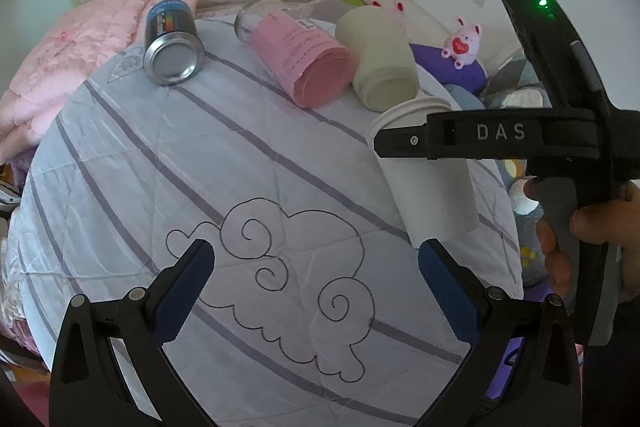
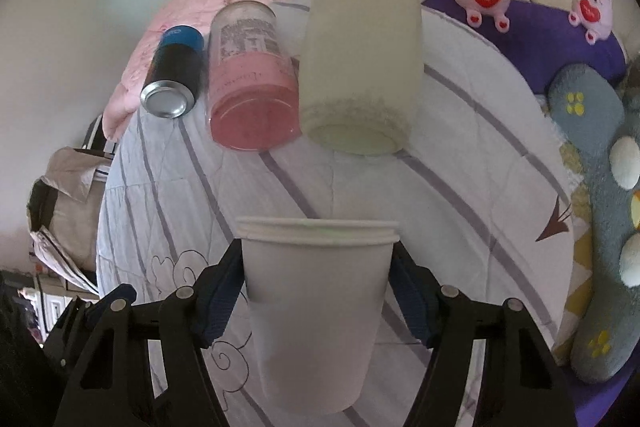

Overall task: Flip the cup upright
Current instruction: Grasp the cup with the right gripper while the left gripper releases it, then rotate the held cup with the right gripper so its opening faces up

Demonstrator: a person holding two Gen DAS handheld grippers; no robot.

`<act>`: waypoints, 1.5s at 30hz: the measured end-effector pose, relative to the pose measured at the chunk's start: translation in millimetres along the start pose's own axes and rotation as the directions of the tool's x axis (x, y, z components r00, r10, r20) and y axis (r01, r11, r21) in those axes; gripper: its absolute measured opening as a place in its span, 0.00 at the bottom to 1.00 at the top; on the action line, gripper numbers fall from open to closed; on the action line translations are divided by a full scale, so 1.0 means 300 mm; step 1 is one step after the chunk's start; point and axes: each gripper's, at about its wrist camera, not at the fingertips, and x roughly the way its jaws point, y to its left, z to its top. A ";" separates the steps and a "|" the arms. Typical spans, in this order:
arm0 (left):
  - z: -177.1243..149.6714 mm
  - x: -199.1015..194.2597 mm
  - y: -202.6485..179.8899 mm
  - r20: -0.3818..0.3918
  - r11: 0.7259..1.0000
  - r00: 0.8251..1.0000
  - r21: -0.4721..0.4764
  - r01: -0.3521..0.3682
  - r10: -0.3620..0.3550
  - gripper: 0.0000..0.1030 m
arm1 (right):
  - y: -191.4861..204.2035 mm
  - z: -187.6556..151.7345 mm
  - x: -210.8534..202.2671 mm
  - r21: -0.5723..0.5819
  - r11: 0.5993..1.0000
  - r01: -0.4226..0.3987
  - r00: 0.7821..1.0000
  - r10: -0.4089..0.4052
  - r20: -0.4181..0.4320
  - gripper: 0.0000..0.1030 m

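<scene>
We see the white paper cup (image 2: 316,311) held between the two blue-padded fingers of the right gripper (image 2: 318,291), which are closed against its sides just below the rolled rim. The rim is at the top and the narrower base is at the bottom, so the cup stands with its mouth up. In the left wrist view the same cup (image 1: 434,187) appears at the right side, leaning a little, with its base close to the striped bed cover (image 1: 200,155); we cannot tell for sure if the base touches the cover or hangs just above it, because the fisheye bends this corner strongly. The right gripper (image 1: 400,143) crosses in front of the cup's upper part there, and a hand (image 1: 568,239) holds its grey handle. The left gripper (image 1: 316,267) holds nothing; its fingers are spread wide above the cloud drawing on the cover. Behind the cup, three containers lie on their sides in a row: a dark can (image 1: 173,41) at the left, a glass jar with pink label (image 1: 298,55) in the middle, and a cream-coloured jar (image 1: 380,61) just beside it. A folded pink blanket (image 1: 80,59) lies behind the can.
</scene>
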 end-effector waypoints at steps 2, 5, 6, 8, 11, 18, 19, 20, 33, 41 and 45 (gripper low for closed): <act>-0.001 0.000 -0.016 0.000 1.000 1.000 0.012 0.004 -0.004 1.00 | 0.009 -0.011 -0.019 -0.023 1.000 0.007 1.000 -0.007 0.021 0.68; -0.003 0.000 -0.048 0.000 0.999 1.000 0.025 0.021 -0.021 1.00 | 0.008 -0.022 -0.040 -0.030 1.000 -0.005 0.999 0.006 0.041 0.68; -0.005 -0.001 -0.060 0.005 0.999 1.000 0.029 0.027 -0.027 1.00 | 0.006 -0.028 -0.047 -0.029 1.000 -0.007 0.999 0.008 0.049 0.68; -0.005 0.001 -0.089 0.014 0.999 1.000 0.046 0.026 -0.027 1.00 | 0.003 -0.039 -0.062 -0.034 0.999 -0.016 0.998 0.018 0.061 0.68; -0.009 0.018 -0.122 0.012 0.998 1.000 0.069 0.006 -0.007 1.00 | -0.002 -0.049 -0.078 -0.033 0.999 -0.028 0.997 0.030 0.077 0.68; -0.026 0.036 -0.165 -0.011 0.996 1.000 0.089 -0.001 0.002 1.00 | -0.013 -0.084 -0.109 -0.075 0.996 -0.049 0.990 0.058 0.131 0.68; -0.029 0.036 -0.167 -0.012 0.996 1.000 0.088 -0.005 0.006 1.00 | -0.012 -0.091 -0.115 -0.090 0.995 -0.049 0.988 0.061 0.140 0.68; -0.031 0.036 -0.168 -0.013 0.996 1.000 0.086 -0.008 0.009 1.00 | -0.008 -0.097 -0.122 -0.111 0.993 -0.047 0.985 0.064 0.158 0.68; -0.050 0.043 -0.192 -0.033 0.995 0.999 0.090 -0.033 0.036 1.00 | 0.002 -0.210 -0.164 -0.313 0.950 0.001 0.934 0.111 0.339 0.68; -0.078 0.040 -0.193 -0.049 0.991 0.996 0.120 -0.068 0.074 1.00 | -0.009 -0.284 -0.200 -0.331 0.943 0.023 0.913 0.115 0.392 0.68; -0.097 0.037 -0.179 -0.053 0.991 0.995 0.114 -0.076 0.083 1.00 | 0.000 -0.324 -0.197 -0.351 0.935 0.050 0.906 0.104 0.409 0.68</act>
